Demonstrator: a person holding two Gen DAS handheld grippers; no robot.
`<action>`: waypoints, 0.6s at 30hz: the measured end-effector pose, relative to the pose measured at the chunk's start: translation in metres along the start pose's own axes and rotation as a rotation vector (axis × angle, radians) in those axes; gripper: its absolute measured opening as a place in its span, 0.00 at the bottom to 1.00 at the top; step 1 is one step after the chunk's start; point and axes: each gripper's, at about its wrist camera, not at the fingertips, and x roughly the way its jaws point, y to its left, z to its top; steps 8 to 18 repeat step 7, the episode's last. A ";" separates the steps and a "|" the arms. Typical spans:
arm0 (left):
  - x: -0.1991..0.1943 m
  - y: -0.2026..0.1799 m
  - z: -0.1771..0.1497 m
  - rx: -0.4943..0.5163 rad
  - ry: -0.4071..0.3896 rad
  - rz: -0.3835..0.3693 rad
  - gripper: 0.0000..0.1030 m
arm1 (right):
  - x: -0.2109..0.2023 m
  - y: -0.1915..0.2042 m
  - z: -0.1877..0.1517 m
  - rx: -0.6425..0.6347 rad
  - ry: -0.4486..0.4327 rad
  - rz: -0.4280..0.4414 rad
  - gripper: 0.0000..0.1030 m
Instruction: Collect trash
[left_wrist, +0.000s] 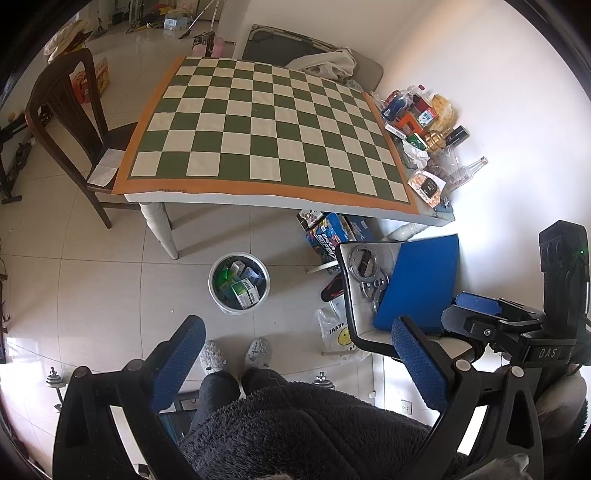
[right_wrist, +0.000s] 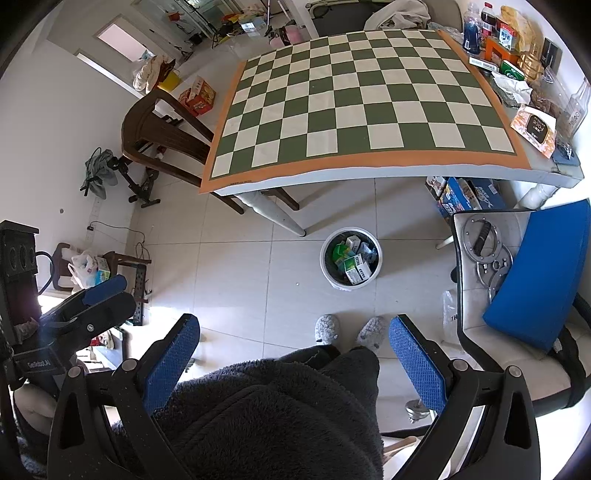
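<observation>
Over the floor, left gripper (left_wrist: 299, 354) and right gripper (right_wrist: 295, 350) are hanging open, empty (between picks, seemingly). Bin (right_wrist: 328, 275) is sitting below, part-filled; trash (right_wrist: 532, 129) on desk (right_wrist: 369, 171) edge likely next.

Trash-filled white bin (left_wrist: 239, 282) beyond the wide-open, empty left tool (left_wrist: 299, 363).

Left gripper (left_wrist: 299, 363) held high, pointing down, its blue-padded fingers (left_wrist: 419, 363) spread wide with nothing between them. Right gripper (right_wrist: 295, 360) is level beside it, jaws just as wide and bare. Below both, the person's dark fleecy front and two grey slippers (right_wrist: 327, 328), feet together.
</observation>
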 end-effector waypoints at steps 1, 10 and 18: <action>0.000 0.000 0.000 0.000 0.000 0.000 1.00 | 0.000 0.000 0.000 0.002 0.001 0.004 1.00; -0.001 0.001 0.000 0.003 -0.003 0.001 1.00 | -0.001 0.003 -0.002 -0.002 0.002 0.005 1.00; -0.001 0.001 0.000 0.003 -0.003 0.001 1.00 | -0.001 0.003 -0.002 -0.002 0.002 0.005 1.00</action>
